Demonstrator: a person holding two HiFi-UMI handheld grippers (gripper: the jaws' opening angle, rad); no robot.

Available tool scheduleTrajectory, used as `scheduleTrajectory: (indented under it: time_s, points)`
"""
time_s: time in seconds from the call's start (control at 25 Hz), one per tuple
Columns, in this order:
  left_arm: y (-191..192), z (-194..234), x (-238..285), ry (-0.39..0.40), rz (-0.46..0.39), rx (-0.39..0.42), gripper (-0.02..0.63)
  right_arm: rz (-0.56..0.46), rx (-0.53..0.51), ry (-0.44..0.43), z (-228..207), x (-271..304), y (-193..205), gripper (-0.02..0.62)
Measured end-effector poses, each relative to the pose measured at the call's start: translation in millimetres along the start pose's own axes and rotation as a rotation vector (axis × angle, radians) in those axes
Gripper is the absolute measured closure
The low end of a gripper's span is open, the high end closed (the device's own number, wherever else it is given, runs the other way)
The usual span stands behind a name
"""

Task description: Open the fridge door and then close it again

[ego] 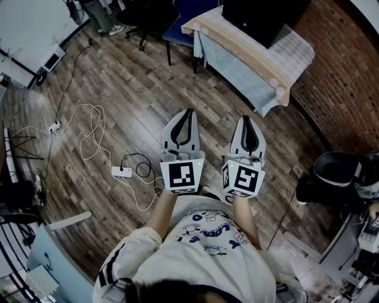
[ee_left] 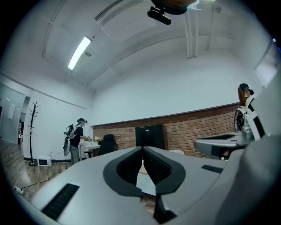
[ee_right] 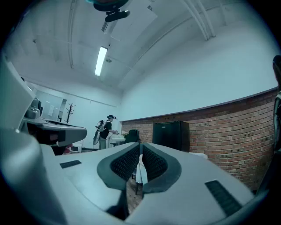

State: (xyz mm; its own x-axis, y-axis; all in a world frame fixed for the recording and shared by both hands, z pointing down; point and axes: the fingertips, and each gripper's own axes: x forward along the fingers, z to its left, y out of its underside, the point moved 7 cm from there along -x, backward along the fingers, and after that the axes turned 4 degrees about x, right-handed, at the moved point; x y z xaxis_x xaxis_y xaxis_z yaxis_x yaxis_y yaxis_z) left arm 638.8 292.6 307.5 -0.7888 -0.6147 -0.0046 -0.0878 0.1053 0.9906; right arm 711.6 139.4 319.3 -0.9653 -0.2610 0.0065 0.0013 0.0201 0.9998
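A small black fridge (ego: 260,18) stands on a cloth-covered table (ego: 249,65) ahead of me, its door closed; it also shows in the left gripper view (ee_left: 149,136) and the right gripper view (ee_right: 171,134) against a brick wall. My left gripper (ego: 188,111) and right gripper (ego: 246,118) are held side by side, level, over the wooden floor and well short of the table. In both gripper views the jaws meet at the tips, left gripper (ee_left: 142,149) and right gripper (ee_right: 140,145) alike, with nothing between them.
White cables (ego: 95,136) and a power strip (ego: 121,171) lie on the floor to the left. A blue chair (ego: 183,23) stands by the table. A brick wall (ego: 343,77) runs along the right, with a black seat (ego: 331,177) below it. A person (ee_left: 77,138) works far off.
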Motion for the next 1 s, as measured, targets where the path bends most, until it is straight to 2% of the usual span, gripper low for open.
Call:
scheduleTrajectory:
  time_s: [0.52, 1.0]
  points:
    - [6, 19, 21, 0.004, 0.004, -0.006, 0.583, 0.012, 0.019, -0.011, 9, 27, 4, 0.552]
    - [20, 68, 71, 0.017, 0.016, -0.001, 0.583, 0.032, 0.017, -0.019, 38, 89, 13, 0.551]
